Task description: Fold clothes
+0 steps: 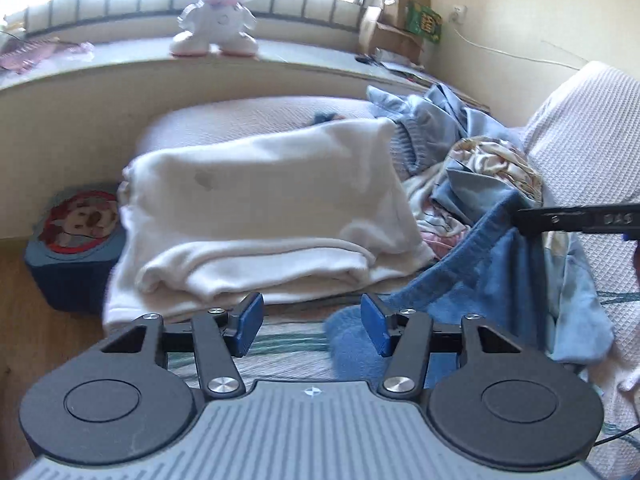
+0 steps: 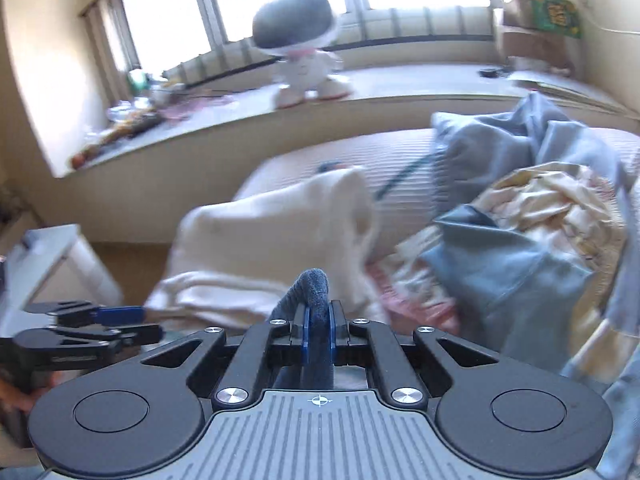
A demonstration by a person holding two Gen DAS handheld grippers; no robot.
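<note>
A blue terry garment [image 1: 452,280] hangs over the bed's near edge, one edge lifted. My right gripper [image 2: 318,320] is shut on a rolled fold of the blue garment [image 2: 316,288]; in the left wrist view the right gripper [image 1: 524,220] pinches that raised edge. My left gripper [image 1: 313,322] stands open with nothing between its blue pads, the right pad close beside the blue cloth. In the right wrist view the left gripper [image 2: 150,322] sits low at the left. A folded white garment [image 1: 260,208] lies on the bed ahead.
A heap of pale blue and patterned clothes [image 2: 520,240] fills the bed's right side. A plush figure [image 1: 214,20] and cardboard boxes [image 1: 400,24] stand on the windowsill. A blue box with a cartoon lid [image 1: 76,248] sits on the floor at left, and a white table [image 2: 52,256] is there too.
</note>
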